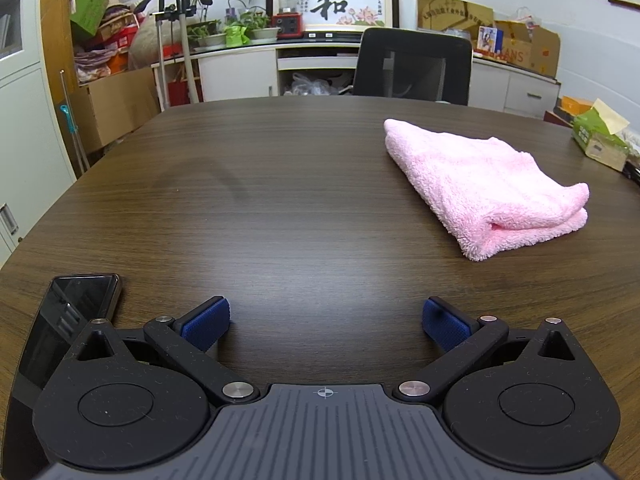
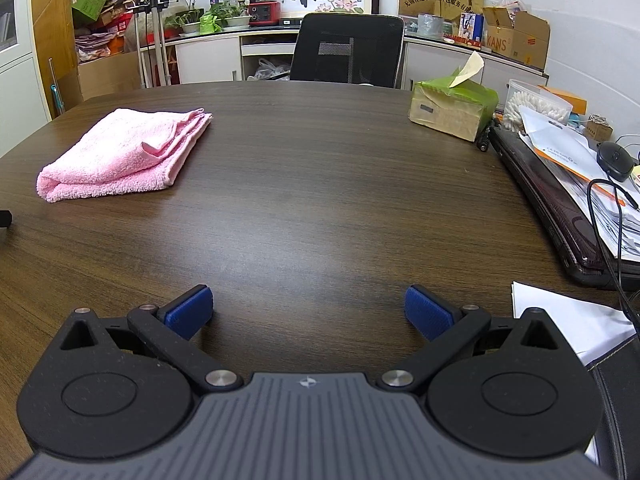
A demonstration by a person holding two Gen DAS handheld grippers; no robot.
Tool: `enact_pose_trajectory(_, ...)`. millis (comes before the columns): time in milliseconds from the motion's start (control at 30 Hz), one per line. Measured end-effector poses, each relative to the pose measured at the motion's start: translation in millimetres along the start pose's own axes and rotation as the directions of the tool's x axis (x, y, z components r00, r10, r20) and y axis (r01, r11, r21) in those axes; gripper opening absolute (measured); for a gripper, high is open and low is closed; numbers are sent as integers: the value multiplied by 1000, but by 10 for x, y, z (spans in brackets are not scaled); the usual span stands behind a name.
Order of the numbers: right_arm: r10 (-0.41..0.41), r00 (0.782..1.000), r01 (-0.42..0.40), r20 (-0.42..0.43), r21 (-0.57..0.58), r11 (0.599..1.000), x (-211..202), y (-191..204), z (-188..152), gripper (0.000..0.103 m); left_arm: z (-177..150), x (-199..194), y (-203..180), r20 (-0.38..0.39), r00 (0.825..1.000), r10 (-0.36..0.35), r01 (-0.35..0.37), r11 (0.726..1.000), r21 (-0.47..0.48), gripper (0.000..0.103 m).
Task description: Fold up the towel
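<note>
A pink towel lies folded in layers on the dark wooden table. It is ahead and to the right in the left wrist view, and ahead and to the left in the right wrist view. My left gripper is open and empty, low over the table's near side, well short of the towel. My right gripper is open and empty too, over bare table to the right of the towel.
A phone lies by my left gripper's left side. A tissue box, a laptop, papers, a mouse and cables crowd the table's right side. A black chair stands behind the far edge.
</note>
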State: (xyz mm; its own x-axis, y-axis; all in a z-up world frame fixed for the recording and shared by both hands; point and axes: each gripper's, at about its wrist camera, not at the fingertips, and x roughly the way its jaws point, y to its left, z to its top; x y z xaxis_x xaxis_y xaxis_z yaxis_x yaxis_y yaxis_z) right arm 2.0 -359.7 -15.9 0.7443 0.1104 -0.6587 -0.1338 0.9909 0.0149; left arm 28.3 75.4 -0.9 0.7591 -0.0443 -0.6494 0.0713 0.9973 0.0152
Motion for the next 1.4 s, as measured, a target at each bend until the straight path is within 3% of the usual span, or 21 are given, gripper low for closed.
enact_pose_trajectory(1400,-1,1000,1,0,0,1000,3,0,-1,103,-15,-14,-3,0,1000,10,-10,1000,-7,103)
